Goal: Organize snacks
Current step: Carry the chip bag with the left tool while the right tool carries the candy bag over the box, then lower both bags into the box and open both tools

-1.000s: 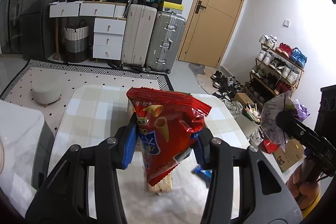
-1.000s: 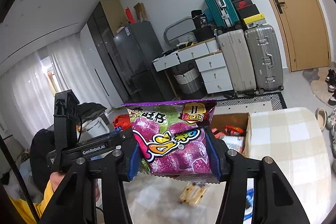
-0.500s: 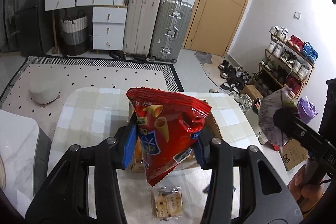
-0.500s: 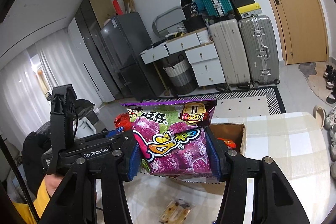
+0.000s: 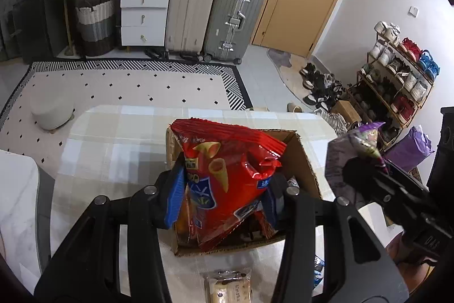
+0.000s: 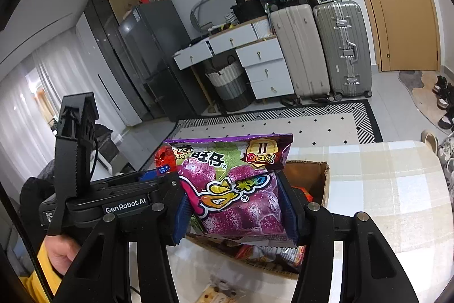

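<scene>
My left tool (image 5: 224, 198) pinches a red bag of cone-shaped corn snacks (image 5: 227, 175) between its blue pads, and I hold it over the open cardboard box (image 5: 306, 158) that sits on the checked bench (image 5: 113, 144). The bag stands nearly upright, long axis running top to bottom, its crimped top seal up and leaning a little away from me, its lower corner hanging just inside the near part of the box. Other snack packs already lie in there, so I judge the good way is to lower it until the bottom rests on them, tip it flat so it doesn't spring up, and only then let the pads go. A small clear pack of biscuits (image 5: 227, 286) lies on the bench just in front of the box, not yet put away.

My right tool (image 6: 235, 206) pinches a purple bag of gummy candy (image 6: 232, 189) by its two sides. This bag also stands upright, printed face toward me, top seal up, long axis vertical, and it hangs above the near left edge of the same box. I would drop the red bag first, then bring this one over the free right part, keeping the tools apart so they don't knock
</scene>
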### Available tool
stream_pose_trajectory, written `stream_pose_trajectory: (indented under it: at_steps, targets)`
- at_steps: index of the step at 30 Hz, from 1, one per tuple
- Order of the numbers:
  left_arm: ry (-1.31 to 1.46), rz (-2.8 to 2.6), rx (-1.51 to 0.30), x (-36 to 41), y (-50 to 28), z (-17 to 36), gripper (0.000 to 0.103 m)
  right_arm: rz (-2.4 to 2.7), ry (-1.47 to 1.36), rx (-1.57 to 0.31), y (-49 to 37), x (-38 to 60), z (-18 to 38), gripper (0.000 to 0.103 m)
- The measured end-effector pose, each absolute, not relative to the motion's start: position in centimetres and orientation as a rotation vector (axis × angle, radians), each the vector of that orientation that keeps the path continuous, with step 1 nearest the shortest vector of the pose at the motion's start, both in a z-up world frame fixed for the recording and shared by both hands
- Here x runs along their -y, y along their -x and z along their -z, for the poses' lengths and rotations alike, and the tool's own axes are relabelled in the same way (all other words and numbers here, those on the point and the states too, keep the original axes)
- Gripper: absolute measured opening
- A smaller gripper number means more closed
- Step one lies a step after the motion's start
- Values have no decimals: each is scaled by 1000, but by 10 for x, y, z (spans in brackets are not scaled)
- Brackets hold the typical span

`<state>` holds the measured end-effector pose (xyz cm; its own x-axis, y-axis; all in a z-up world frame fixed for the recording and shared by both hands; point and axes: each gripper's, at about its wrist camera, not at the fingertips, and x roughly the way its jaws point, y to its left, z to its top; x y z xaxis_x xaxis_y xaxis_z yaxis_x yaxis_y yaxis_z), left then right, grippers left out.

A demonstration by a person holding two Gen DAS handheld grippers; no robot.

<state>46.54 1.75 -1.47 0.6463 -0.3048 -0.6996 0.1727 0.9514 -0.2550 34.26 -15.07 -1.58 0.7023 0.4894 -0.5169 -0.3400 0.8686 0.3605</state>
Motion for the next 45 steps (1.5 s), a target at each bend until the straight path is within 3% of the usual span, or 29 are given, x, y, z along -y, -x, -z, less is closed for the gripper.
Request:
stream_pose_trajectory:
  at_steps: [17, 35, 39, 42, 45]
  targets:
    - [163, 291, -892, 1, -510, 79, 43, -421, -231, -738, -384, 151, 61, 54]
    - [180, 226, -825, -36, -456, 56, 53, -411, -149, -799, -396, 130, 76, 57]
    - [178, 212, -827, -41, -440, 49, 56, -407, -148, -792, -392, 129, 74, 60]
    - [197, 198, -826, -50, -427, 46, 57, -401, -138, -783, -389, 130, 70, 81]
    - [208, 190, -823, -57, -410, 43, 58, -380, -119, -746, -381, 132, 62, 81]
